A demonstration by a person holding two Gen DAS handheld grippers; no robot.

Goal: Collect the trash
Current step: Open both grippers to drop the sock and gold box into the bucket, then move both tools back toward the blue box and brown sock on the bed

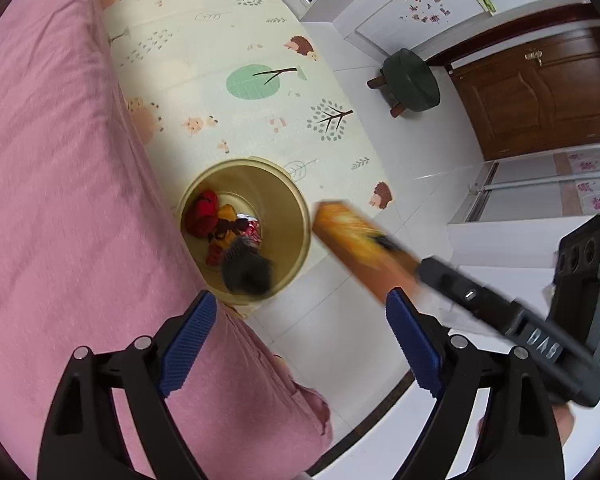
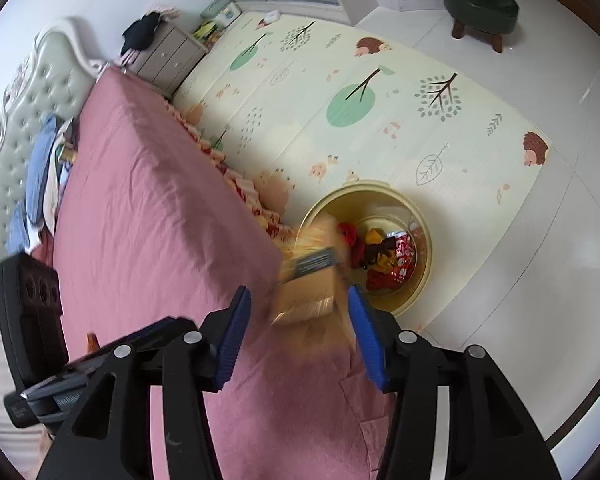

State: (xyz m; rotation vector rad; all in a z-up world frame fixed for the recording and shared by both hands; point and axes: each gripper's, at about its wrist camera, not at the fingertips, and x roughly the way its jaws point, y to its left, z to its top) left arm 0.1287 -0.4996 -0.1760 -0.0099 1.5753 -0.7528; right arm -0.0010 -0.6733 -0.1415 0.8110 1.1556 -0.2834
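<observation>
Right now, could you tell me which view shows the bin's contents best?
The left wrist view: it looks straight down into the bin, showing its trash unobstructed. In the right wrist view, the blurred box covers part of the opening.

I am seeing one bin (image 1: 300, 216), one orange box (image 1: 356, 248), one stool (image 1: 412, 80), one bed (image 2: 148, 208), one nightstand (image 2: 168, 56).

A home bedroom: a bed under a pink cotton sheet (image 2: 152, 216) with a tufted pale-green headboard (image 2: 40, 84), a grey two-drawer nightstand (image 2: 168, 58), a cream foam play mat (image 2: 340, 92) (printed with trees and hedgehogs), a dark-green round footstool (image 2: 480, 4) and a brown panelled wooden door (image 1: 540, 92).
</observation>
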